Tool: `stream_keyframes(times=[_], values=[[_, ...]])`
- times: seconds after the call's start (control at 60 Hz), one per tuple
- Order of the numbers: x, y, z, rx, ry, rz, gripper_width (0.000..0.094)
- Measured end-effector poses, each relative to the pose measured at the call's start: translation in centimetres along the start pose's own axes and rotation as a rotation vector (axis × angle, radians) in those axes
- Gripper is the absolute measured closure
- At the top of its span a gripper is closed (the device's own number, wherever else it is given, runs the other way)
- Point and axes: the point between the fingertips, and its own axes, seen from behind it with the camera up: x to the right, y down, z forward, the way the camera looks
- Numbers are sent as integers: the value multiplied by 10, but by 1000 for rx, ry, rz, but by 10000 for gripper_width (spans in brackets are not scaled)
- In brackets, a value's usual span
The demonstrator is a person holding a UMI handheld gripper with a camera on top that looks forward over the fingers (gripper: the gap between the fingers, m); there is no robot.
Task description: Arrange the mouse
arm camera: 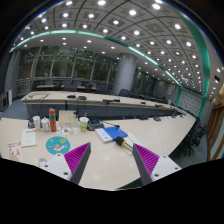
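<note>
Gripper fingers spread, empty, above pale beige tabletop; no mouse discernible, presumably light, rigid, slick: grip its sides.

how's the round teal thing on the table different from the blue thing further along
The teal disc is round, lies flat just ahead of the left finger, and carries a pink mark at its centre. The blue item is rectangular, plain blue, and lies beyond the gap between the fingers, further along. Both rest on the pale table. The gripper is open and holds nothing.
</note>
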Motion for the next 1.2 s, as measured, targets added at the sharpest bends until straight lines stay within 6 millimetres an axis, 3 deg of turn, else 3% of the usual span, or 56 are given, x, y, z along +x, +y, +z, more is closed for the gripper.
stream_keyframes(times=[0.067, 0.183, 0.333, 0.5, 0.65, 0.767, 0.917, 1.083, 1.2], values=[[-1, 13, 4, -10, -3, 8, 82], [-9, 56, 13, -51, -16, 22, 81], [-49, 143, 35, -136, -77, 29, 78], [-139, 231, 37, -222, -215, 15, 81], [-245, 278, 40, -254, -367, -17, 74], [-325, 284, 44, -242, -482, -12, 77], [-402, 270, 74, -193, -561, -37, 81], [-451, 257, 125, -182, -566, -48, 114], [-468, 261, 149, -210, -579, -53, 200]])
